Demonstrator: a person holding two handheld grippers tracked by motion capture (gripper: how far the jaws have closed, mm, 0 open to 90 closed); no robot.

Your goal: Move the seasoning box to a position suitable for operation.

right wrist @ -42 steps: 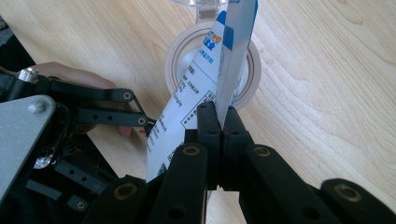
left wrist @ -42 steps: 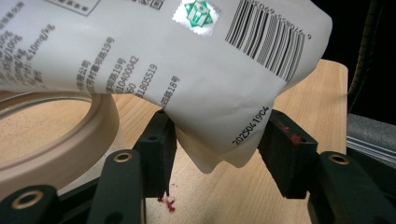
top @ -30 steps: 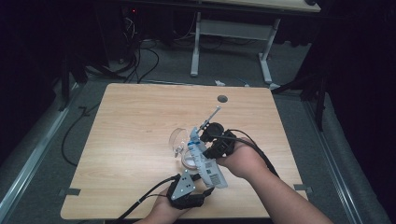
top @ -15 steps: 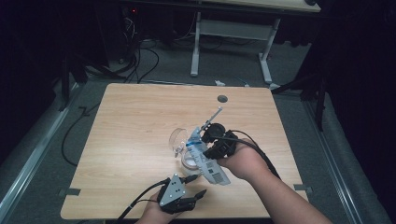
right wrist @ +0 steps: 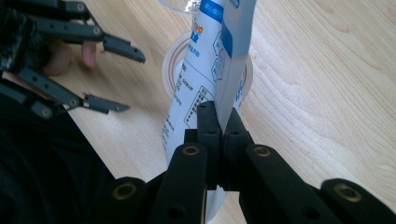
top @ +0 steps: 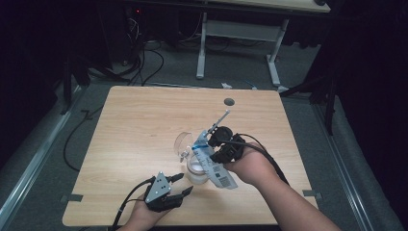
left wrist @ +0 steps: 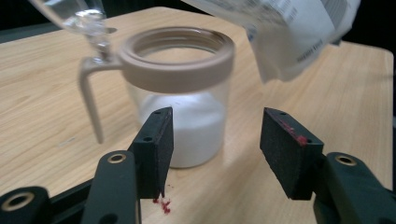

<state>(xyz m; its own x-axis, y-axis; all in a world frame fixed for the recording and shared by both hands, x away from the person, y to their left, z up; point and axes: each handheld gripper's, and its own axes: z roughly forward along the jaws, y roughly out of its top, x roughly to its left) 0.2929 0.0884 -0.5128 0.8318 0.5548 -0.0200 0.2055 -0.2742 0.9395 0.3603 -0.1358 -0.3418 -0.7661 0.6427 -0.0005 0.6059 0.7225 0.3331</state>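
A glass jar (top: 196, 172) with a beige ring (left wrist: 180, 60) and white powder inside stands near the table's front middle. Its clear hinged lid (top: 183, 141) is swung open to the far left. A white and blue bag (top: 215, 166) slants above the jar. My right gripper (top: 217, 146) is shut on the bag (right wrist: 205, 70), with the jaws pinching its folded edge. My left gripper (top: 183, 184) stands open just left of the jar near the front edge. In the left gripper view the left gripper (left wrist: 215, 149) faces the jar with a gap between pads and glass.
The wooden table (top: 139, 120) has a round hole (top: 229, 101) near its far edge. Its left half is bare wood. Cables trail from both grippers over the front edge. A metal desk frame (top: 202, 43) and cables on the floor lie beyond the table.
My left gripper has slid left along the front edge, away from the jar. The right gripper, the bag and the jar have stayed put.
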